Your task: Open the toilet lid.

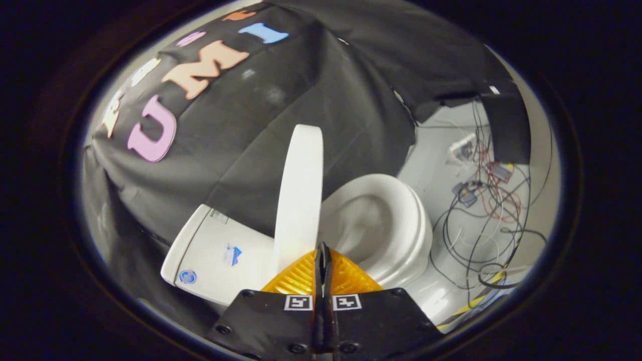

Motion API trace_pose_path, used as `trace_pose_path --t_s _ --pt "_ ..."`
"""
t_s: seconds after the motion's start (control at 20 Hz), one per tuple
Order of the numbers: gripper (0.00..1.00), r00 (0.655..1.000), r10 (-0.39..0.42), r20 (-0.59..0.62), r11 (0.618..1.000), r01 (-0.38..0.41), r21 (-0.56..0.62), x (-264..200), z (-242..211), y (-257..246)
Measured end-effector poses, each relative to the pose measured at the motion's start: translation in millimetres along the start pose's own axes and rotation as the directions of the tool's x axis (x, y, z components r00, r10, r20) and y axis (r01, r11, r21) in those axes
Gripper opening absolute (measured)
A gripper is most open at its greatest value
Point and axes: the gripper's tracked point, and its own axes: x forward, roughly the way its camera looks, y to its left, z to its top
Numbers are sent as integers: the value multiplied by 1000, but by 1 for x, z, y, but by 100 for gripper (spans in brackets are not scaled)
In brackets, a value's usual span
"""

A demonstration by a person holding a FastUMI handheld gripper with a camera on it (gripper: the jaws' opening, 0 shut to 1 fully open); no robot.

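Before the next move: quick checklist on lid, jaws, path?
1. Lid raised off the seat: ok, it stands edge-on between tank and bowl.
2. Lid resting back against the tank: cannot tell.
3. Gripper closed: ok, jaws together with no gap.
4. Jaws gripping the lid: cannot tell; the tips sit at its lower edge.
5. Cables away from the toilet: ok, they lie on the floor beyond the bowl.

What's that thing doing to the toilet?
A person is using a handheld gripper to open the toilet lid. The lid is lifted and stands nearly upright just ahead of the closed jaws, which hold nothing. The seat and bowl are uncovered beside it, and the tank sits behind the lid.
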Motion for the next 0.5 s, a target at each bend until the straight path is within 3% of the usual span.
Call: trace_pose_path --t_s 0.5 --pt "0 997 -43 57 989 51 -139 -12 13 28"
